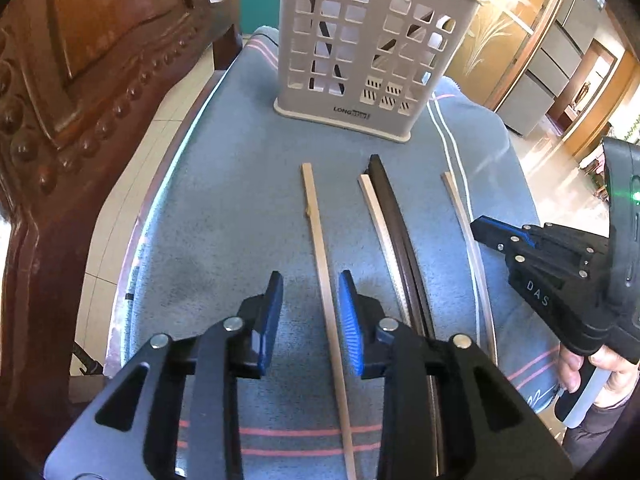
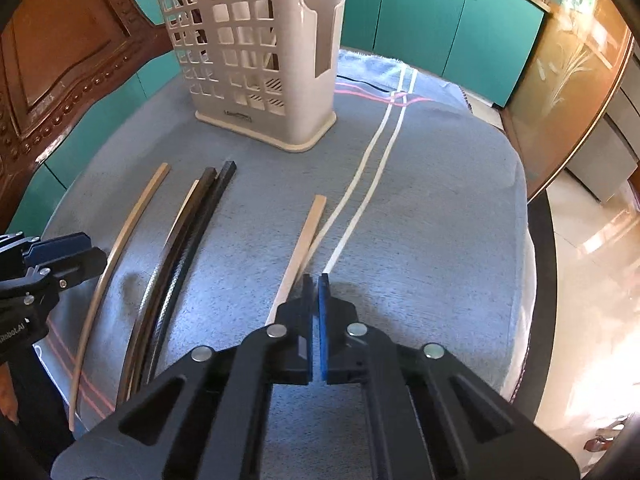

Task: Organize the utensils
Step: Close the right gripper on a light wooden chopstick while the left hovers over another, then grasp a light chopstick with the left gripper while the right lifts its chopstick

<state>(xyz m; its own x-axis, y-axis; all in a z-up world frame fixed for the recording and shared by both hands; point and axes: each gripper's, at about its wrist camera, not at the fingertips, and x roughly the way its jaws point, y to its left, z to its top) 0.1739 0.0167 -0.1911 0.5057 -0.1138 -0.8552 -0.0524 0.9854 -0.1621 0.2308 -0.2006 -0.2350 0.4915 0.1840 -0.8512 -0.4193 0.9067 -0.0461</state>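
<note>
Several chopsticks lie lengthwise on a blue-grey towel (image 1: 224,200). In the left wrist view my left gripper (image 1: 312,288) is open and straddles a light wooden chopstick (image 1: 320,248), which lies near its right pad. A light and dark chopstick bundle (image 1: 394,232) lies to the right, then another light chopstick (image 1: 466,224). A beige perforated utensil holder (image 1: 368,44) stands upright at the far end. In the right wrist view my right gripper (image 2: 315,280) is shut and empty, just right of a light chopstick (image 2: 300,248). The holder (image 2: 256,52) stands ahead of it.
A carved wooden chair back (image 1: 72,80) rises on the left of the towel. Teal cabinets (image 2: 440,28) stand behind the table. The table edge drops off on the right to a shiny tiled floor (image 2: 592,280). The right gripper also shows in the left wrist view (image 1: 480,226).
</note>
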